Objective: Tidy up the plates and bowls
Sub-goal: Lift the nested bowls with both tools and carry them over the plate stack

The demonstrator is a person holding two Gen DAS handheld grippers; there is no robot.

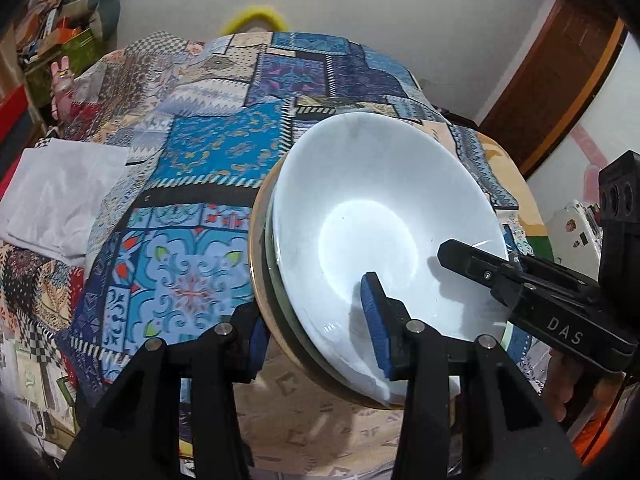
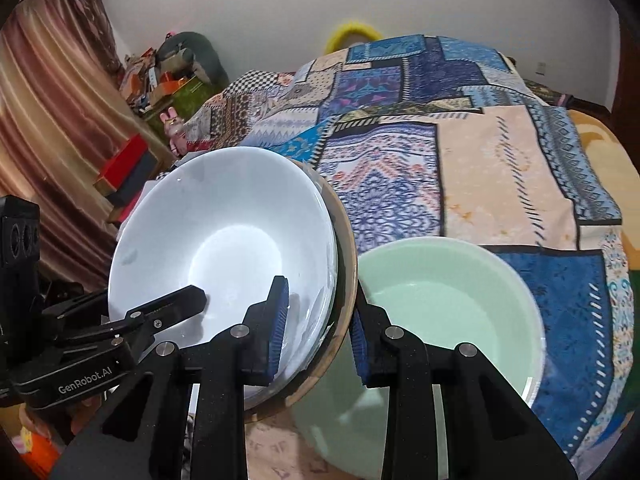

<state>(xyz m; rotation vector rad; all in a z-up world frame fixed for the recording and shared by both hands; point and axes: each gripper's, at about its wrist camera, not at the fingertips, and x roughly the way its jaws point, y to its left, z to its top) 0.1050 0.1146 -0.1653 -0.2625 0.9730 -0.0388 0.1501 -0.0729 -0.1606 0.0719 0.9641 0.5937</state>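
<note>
A white bowl (image 1: 380, 200) (image 2: 224, 232) sits in a stack on a clear glass plate and a tan plate (image 1: 256, 240) (image 2: 349, 248). The stack hangs tilted above the bed. My left gripper (image 1: 316, 332) is shut on the stack's near rim, one blue pad inside the bowl and one under the tan plate. My right gripper (image 2: 320, 332) is shut on the opposite rim in the same way. Each view shows the other gripper's upper finger (image 1: 472, 262) (image 2: 176, 304) reaching into the bowl. A pale green bowl (image 2: 440, 300) rests on the bedspread just right of the stack.
A patchwork bedspread (image 1: 208, 152) (image 2: 500, 168) covers the bed. A folded white cloth (image 1: 60, 192) lies at its left. Boxes and clutter (image 2: 168, 80) and a striped curtain (image 2: 48, 120) stand beyond the far left edge. A wooden door (image 1: 560, 80) is at the right.
</note>
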